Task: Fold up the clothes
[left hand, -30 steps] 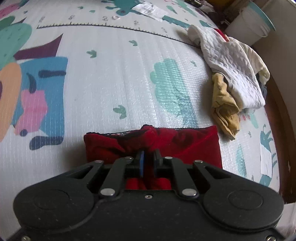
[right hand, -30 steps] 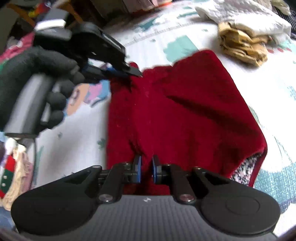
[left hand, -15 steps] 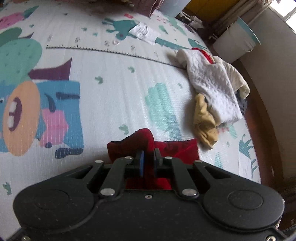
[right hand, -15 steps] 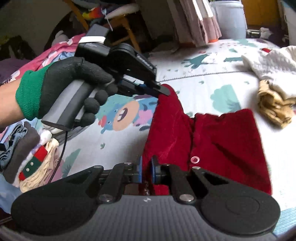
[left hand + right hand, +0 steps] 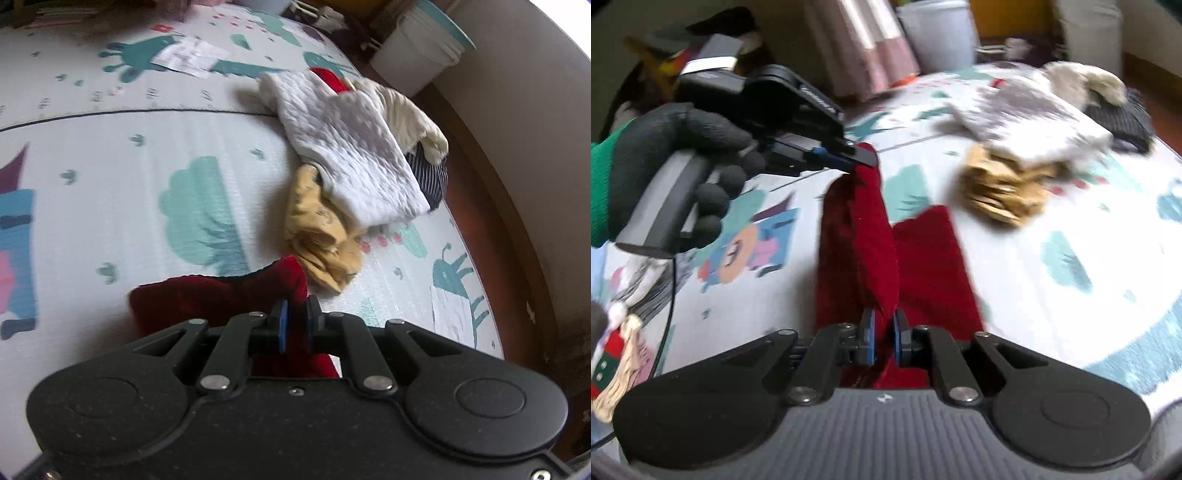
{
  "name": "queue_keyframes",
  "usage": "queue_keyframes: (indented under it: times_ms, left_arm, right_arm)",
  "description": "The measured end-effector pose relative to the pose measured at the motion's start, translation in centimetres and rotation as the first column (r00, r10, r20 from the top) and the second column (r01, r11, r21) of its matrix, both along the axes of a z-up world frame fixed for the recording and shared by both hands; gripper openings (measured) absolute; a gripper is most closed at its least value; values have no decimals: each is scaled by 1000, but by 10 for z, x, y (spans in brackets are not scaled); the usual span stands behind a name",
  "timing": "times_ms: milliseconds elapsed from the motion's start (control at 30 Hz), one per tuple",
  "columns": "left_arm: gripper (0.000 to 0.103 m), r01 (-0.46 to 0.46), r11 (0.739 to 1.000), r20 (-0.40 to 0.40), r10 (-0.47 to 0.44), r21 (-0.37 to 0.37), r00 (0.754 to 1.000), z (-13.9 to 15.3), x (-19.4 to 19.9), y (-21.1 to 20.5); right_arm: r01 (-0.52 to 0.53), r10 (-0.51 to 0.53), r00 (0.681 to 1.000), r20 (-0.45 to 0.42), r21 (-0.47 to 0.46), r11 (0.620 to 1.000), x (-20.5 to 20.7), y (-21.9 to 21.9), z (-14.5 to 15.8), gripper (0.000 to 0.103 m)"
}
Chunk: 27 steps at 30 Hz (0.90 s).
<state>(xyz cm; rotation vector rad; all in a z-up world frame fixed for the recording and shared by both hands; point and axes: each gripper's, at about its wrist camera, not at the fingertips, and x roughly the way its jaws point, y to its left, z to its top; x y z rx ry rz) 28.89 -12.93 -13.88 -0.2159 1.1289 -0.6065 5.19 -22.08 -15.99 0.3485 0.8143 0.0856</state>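
A dark red velvet garment [image 5: 886, 254] hangs stretched between both grippers above a patterned play mat [image 5: 110, 158]. My right gripper [image 5: 884, 338] is shut on its near edge. My left gripper [image 5: 862, 158], held by a black-gloved hand [image 5: 676, 147] with a green cuff, pinches the far corner. In the left wrist view the left gripper [image 5: 295, 325] is shut on a raised fold of the red garment [image 5: 229, 295], and the rest of the cloth sags below it.
A pile of unfolded clothes lies on the mat to the right: a white quilted piece [image 5: 351, 147], a mustard piece [image 5: 321, 236], a cream one and a dark striped one. A white bucket [image 5: 421, 48] stands at the far corner. Folded clothes [image 5: 613, 350] sit at far left.
Both grippers have risen and lifted the red garment off the mat. It lay spread flat before; now it hangs folded lengthwise between them. The views swung toward the clothes pile.
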Motion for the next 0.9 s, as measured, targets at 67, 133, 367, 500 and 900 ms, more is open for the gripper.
queue_keyframes:
  times_ms: [67,133,367,500,900]
  left_arm:
    - [7,12,1000,-13,-12,16,1000,-11,1,-16]
    - [7,24,999,-27,-23,36,999,-24,2,-31]
    - [7,38,992,-31,-34,117,999,-60,9,-59]
    - [8,20,988,-42,-13,153,999,-78,14,-64]
    - [43,133,991,72,-133,12,988,-30,26,-10]
  right_arm:
    - [36,-36,999,-27,13,999,0,-16,-11,12]
    - [81,-77,995,-69,47,996,2,-32,-24,12]
    - [168,-150,976,-160,108,980,15,-59,-64,12]
    - [176,-151,963,-223,97,979,29,-59,-83,15]
    - [32,-35,999,-12,-233,972,10,-22,-53,33]
